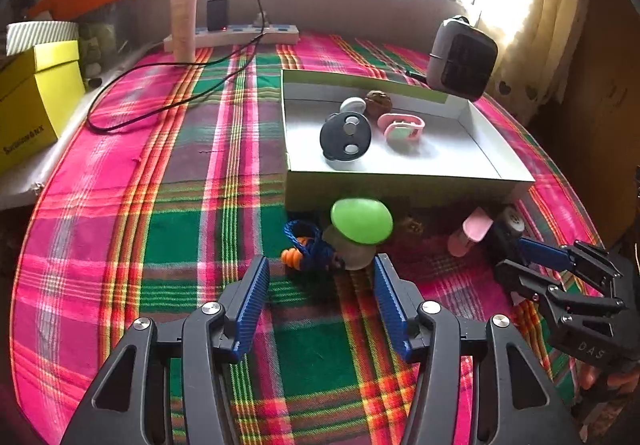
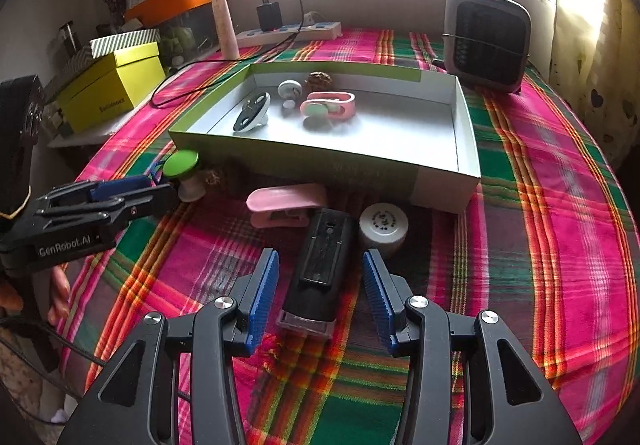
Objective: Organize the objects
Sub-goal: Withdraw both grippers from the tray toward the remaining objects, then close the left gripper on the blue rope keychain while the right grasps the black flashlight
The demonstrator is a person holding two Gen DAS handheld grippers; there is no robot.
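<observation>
Left gripper [image 1: 320,265]: ribbed blue pads spread wide, nothing held; green-capped mushroom toy [image 1: 360,229] and blue cord with orange plug [image 1: 302,245] sit just ahead. Right gripper [image 2: 318,261]: jaws parted, straddling a black oblong device [image 2: 320,269], pads not touching. Pink clip [image 2: 286,203] and white round puck [image 2: 383,225] lie beside it, against the shallow cardboard tray [image 2: 440,189]. Plaid woven cloth [image 2: 540,245] is bare to the right.
</observation>
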